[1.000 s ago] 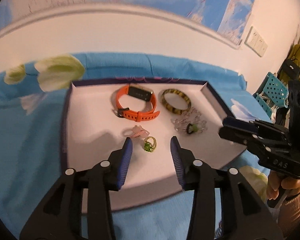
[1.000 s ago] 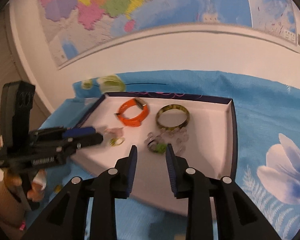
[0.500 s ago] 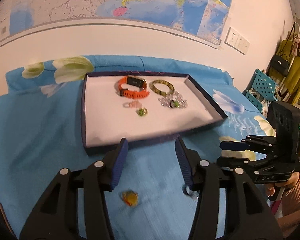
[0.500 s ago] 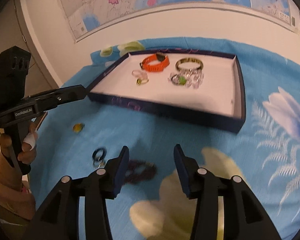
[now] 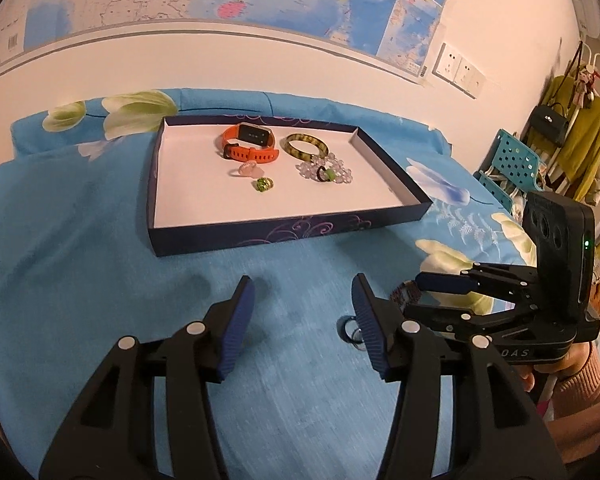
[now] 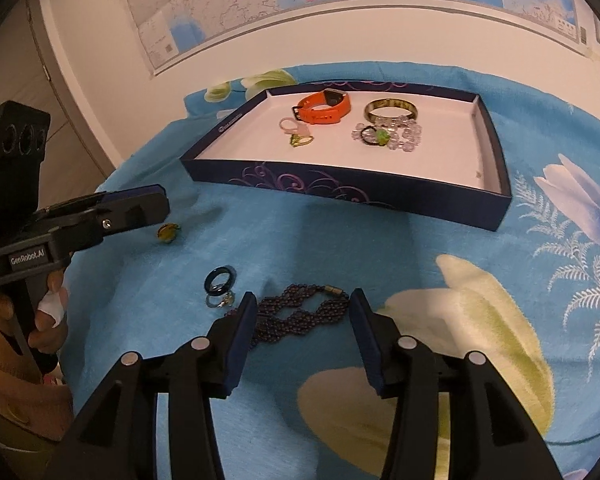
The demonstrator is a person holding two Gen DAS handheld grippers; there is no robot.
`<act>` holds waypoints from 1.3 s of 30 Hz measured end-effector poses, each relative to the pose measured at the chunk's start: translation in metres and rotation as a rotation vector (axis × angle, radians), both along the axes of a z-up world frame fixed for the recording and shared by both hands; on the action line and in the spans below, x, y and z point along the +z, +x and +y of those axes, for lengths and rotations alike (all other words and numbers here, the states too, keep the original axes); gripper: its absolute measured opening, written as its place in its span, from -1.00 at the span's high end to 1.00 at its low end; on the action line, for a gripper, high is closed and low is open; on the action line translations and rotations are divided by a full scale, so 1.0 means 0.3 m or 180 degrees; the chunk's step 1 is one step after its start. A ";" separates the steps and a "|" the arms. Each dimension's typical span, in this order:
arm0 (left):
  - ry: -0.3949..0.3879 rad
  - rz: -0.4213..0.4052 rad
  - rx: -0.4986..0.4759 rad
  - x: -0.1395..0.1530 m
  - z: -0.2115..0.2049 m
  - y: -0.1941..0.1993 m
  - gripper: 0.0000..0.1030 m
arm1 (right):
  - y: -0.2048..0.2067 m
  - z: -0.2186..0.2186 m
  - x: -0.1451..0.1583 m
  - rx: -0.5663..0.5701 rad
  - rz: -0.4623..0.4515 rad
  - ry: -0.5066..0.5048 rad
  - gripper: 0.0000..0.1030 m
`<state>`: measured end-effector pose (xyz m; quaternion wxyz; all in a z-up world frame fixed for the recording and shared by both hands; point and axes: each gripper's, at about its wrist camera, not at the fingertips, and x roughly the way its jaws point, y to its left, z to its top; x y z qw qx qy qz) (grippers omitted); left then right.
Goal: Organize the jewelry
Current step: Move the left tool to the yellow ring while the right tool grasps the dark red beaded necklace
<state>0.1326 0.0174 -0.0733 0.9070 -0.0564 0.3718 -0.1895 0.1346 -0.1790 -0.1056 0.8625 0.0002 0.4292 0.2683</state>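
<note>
A dark blue tray [image 5: 284, 231] [image 6: 340, 188] holds an orange watch [image 5: 250, 144] [image 6: 322, 109], a tortoiseshell bangle [image 5: 305, 145] [image 6: 390, 109], a clear bead bracelet [image 5: 342, 170] [image 6: 410, 136], a pink ring [image 6: 290, 125] and a green ring [image 5: 263, 184] [image 6: 300, 141]. On the blue cloth lie a dark bead bracelet [image 6: 300, 314], a black ring [image 6: 219, 279] and a small amber ring [image 6: 167, 233]. My right gripper [image 6: 300, 322] is open, low over the dark bead bracelet. My left gripper [image 5: 302, 314] is open and empty over the cloth.
The floral blue cloth [image 5: 60, 280] covers the table up to a white wall with a map. A teal chair [image 5: 512, 168] and hanging clothes stand at the right. The black ring [image 5: 350, 326] lies by my left gripper's right finger.
Both grippers have pulled back from over the tray to the cloth in front of it and opened wider. The right gripper has come down over the dark bead bracelet.
</note>
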 end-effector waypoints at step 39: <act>0.0266 0.0141 0.0182 -0.067 0.072 -0.041 0.12 | -0.006 -0.059 0.027 -0.0219 -0.0012 0.0109 0.97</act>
